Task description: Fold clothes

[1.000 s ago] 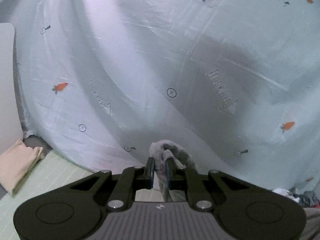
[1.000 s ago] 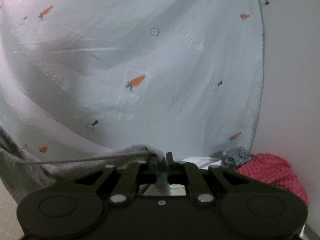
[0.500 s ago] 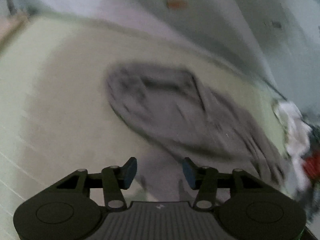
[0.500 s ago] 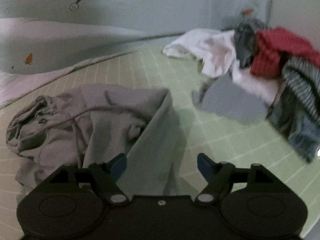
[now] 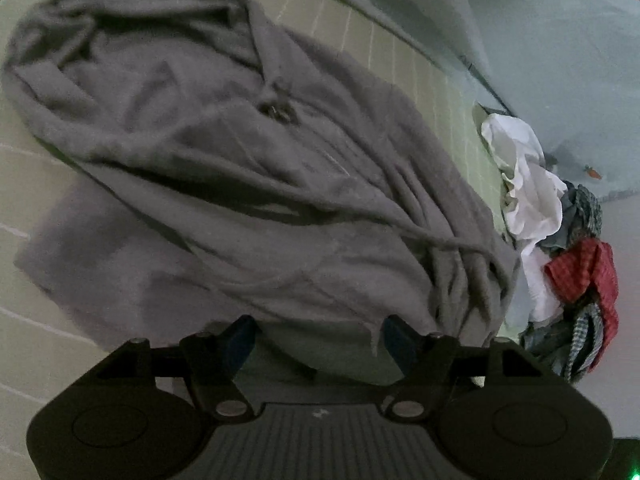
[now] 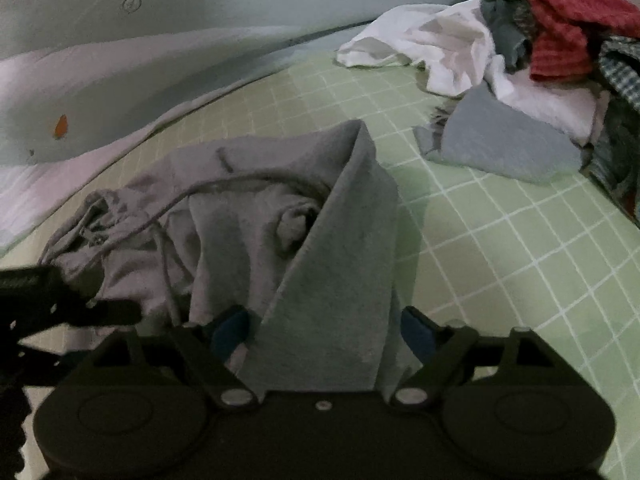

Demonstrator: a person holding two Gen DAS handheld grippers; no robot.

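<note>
A grey drawstring garment [image 5: 248,184] lies crumpled on the green checked mat [image 5: 24,364]. My left gripper [image 5: 318,336] hangs open just above its near edge, with cloth showing between the spread fingers but not clamped. In the right wrist view the same grey garment [image 6: 304,232] rises in a folded ridge toward the camera. My right gripper [image 6: 326,328] is open too, its blue pads either side of that ridge. The left gripper's dark body [image 6: 48,300] pokes in at the left edge.
A pile of other clothes sits on the mat's far side: a white piece [image 6: 436,48], a red checked piece [image 6: 568,36], a blue-grey piece [image 6: 504,140]. A pale carrot-print sheet [image 6: 120,64] hangs behind the mat.
One second ago both grippers were shut on the grey garment and held it up against the sheet. They have since opened, dropped it onto the mat, and now hover low over it.
</note>
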